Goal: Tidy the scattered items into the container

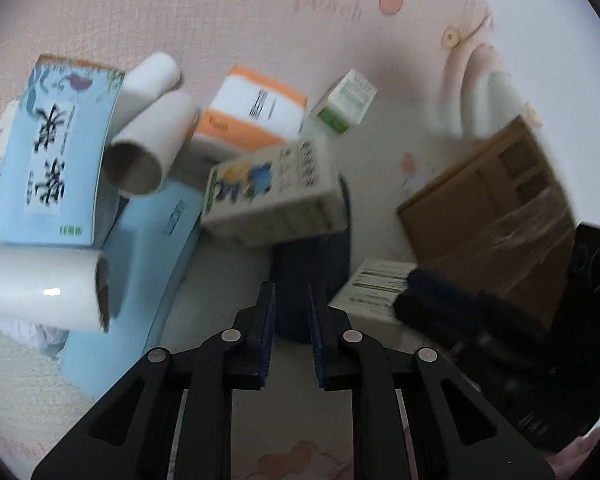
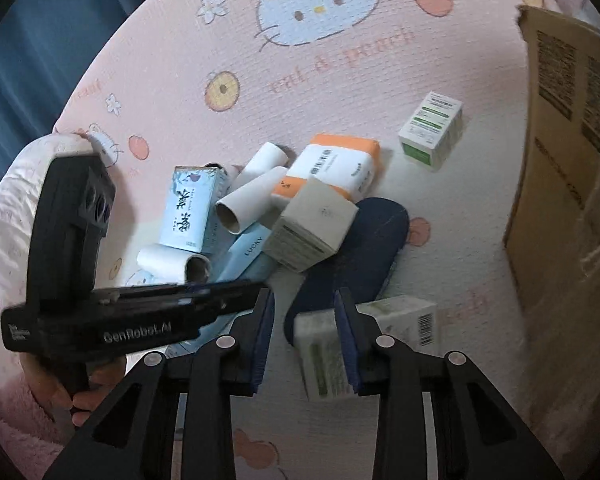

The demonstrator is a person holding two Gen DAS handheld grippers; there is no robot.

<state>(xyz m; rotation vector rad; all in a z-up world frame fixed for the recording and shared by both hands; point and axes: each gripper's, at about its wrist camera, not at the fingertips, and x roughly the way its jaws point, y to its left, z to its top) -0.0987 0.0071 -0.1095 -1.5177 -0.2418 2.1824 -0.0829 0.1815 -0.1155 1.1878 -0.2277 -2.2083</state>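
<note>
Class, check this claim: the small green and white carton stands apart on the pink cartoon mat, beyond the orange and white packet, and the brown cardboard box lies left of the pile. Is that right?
Not quite. The brown cardboard box lies right of the pile, not left, as the right wrist view shows. The small green and white carton does stand apart on the pink cartoon mat, beyond the orange and white packet.

Black hand-held gripper (image 2: 305, 336), fluffy pink sleeve (image 2: 4, 240)

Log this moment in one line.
left gripper: jaws narrow, empty | right gripper: jaws apart, white-green box beneath | cardboard container: other items outside
</note>
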